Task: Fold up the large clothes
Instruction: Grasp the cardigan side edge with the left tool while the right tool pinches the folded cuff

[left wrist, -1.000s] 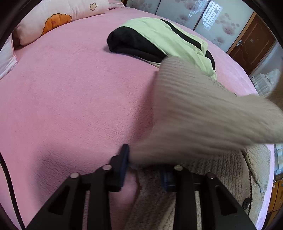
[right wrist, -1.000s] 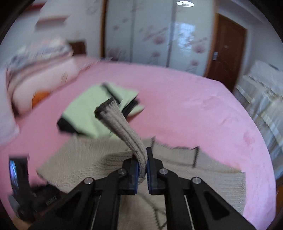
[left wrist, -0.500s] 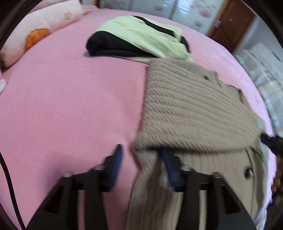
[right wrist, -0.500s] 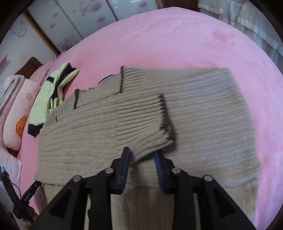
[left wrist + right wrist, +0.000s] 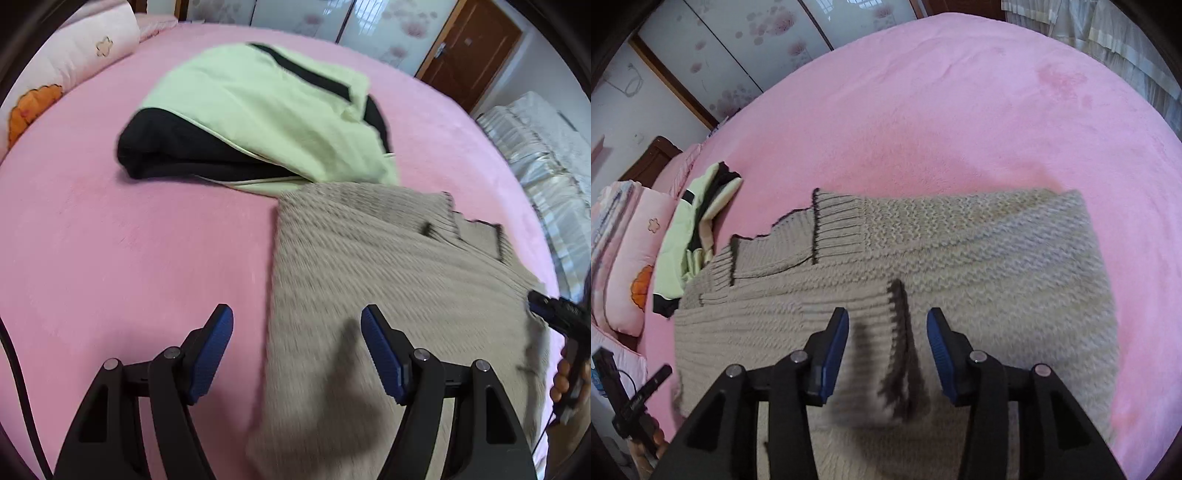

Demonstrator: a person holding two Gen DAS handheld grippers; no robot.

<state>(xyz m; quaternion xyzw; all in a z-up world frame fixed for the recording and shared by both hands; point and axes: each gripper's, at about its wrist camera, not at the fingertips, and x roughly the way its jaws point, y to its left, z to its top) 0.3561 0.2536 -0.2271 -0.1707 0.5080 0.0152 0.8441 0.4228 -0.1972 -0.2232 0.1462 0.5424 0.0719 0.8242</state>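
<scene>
The beige knit sweater lies flat on the pink bed cover, one sleeve folded across its body so the dark-edged cuff sits between the right gripper's fingers. Its near hem is cut off by the frame edges, and motion blur smears the knit close to both cameras. The green and black garment rests just beyond the sweater's far corner. The left gripper hangs wide open over the sweater's left edge; the right gripper is open too, having let go of the sleeve it pinched a second ago.
</scene>
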